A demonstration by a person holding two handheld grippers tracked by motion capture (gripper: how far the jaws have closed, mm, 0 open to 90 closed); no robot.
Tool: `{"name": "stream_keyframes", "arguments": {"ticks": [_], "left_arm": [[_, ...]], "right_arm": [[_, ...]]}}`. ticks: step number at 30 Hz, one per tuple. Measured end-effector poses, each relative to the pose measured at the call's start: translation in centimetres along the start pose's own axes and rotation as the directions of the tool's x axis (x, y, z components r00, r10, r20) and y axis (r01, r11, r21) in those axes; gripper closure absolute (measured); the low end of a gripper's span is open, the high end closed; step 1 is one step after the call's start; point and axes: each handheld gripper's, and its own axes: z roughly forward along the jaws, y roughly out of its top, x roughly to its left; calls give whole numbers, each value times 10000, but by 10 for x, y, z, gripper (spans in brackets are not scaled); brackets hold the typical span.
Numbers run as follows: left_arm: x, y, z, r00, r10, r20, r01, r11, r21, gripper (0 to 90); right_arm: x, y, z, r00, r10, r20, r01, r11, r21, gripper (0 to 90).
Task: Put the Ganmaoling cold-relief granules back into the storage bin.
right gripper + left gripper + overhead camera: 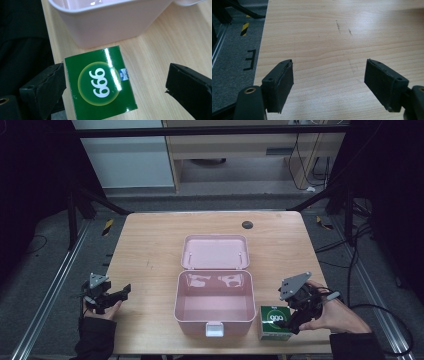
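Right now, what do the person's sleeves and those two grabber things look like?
Both sleeves are black. Each hand holds a black gripper: the left gripper and the right gripper each carry a grey three-cornered plate on top. Their fingers are flat black blocks with dark pads, each with a small screw hole, and a brass-coloured ring sits at the base. A dark cable trails from the right one.

One pink box; one pink lid; one green carton; two grippers
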Motion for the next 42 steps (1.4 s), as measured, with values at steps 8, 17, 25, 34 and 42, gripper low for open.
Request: {"name": "stream_keyframes", "arguments": {"ticks": [8,17,25,34,42], "left_arm": [[-1,0,1,9999,116,-10,-116,9999,86,228],[-1,0,0,9999,108,2,-108,9999,55,228],[-1,0,2,9999,147,43,-148,9998,130,226],[-1,0,2,9998,185,1,-185,9997,149,226],[-1,0,2,9998,207,-16,-207,9997,143,226]], "right_arm": [[4,-1,10,9990,-167,-415,190,9982,569,30],[7,-2,20,9982,-320,-515,366,9952,902,23],[10,-3,31,9968,-486,-632,562,9904,1260,22],[9,-8,45,9966,-444,-691,541,9880,1447,20],[11,-10,58,9960,-489,-748,606,9846,1637,26]]}}
